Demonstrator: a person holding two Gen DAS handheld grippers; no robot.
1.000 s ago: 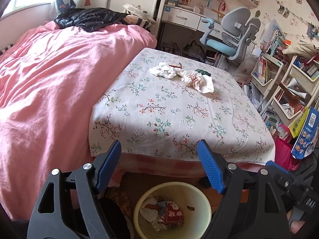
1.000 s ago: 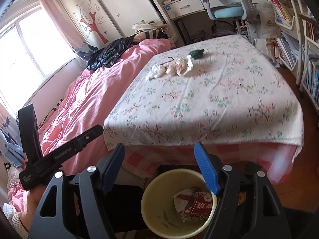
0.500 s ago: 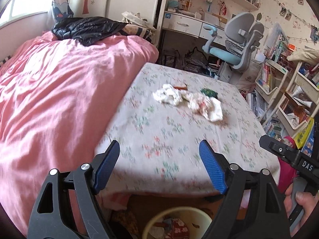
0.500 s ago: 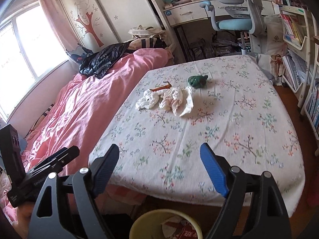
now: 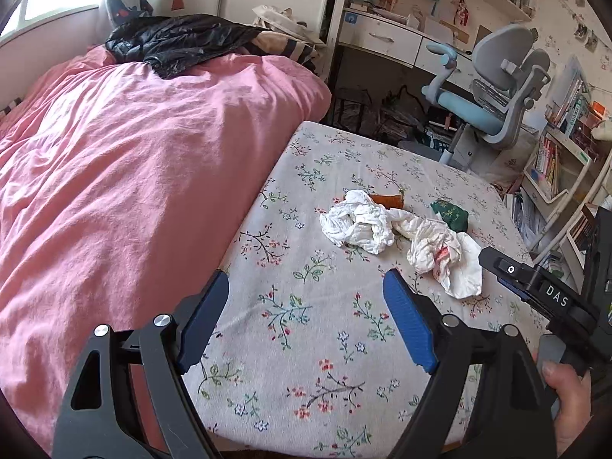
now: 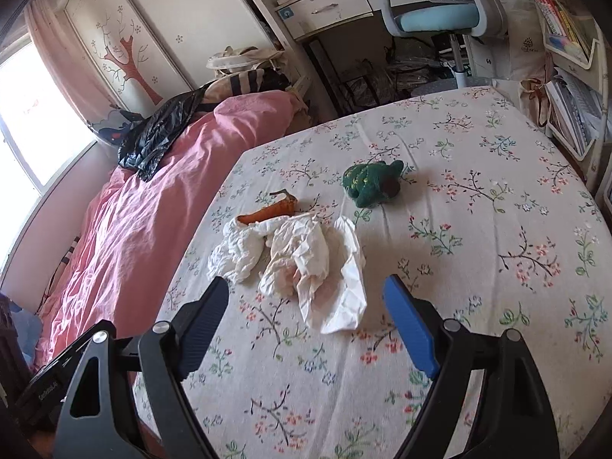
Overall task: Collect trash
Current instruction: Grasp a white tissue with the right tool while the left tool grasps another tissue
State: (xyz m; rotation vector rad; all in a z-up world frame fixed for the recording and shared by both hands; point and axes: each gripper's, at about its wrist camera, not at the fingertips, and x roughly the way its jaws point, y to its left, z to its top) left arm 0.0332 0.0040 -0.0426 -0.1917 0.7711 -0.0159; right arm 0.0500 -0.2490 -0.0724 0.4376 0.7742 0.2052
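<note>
Two crumpled white paper tissues [image 6: 302,264] lie touching, just ahead of the right gripper [image 6: 306,302], between its fingers. Orange carrot-shaped scrap [image 6: 269,210] touches their far edge; crumpled green wrapper [image 6: 373,183] beyond, right.

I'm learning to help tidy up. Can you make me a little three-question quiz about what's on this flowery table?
1. True or false: the right gripper is already squeezing the stained tissue.
2. Which thing lies partly tucked under the white crumpled tissue? A) the orange carrot-like piece B) the green crumpled wrapper C) a spoon
3. Fill in: the bedding beside the table is coloured ____.

Key
1. False. Its blue fingers are wide apart, with nothing between them; the left gripper is open too.
2. A. The green wrapper sits apart, farther back.
3. Pink.
</note>
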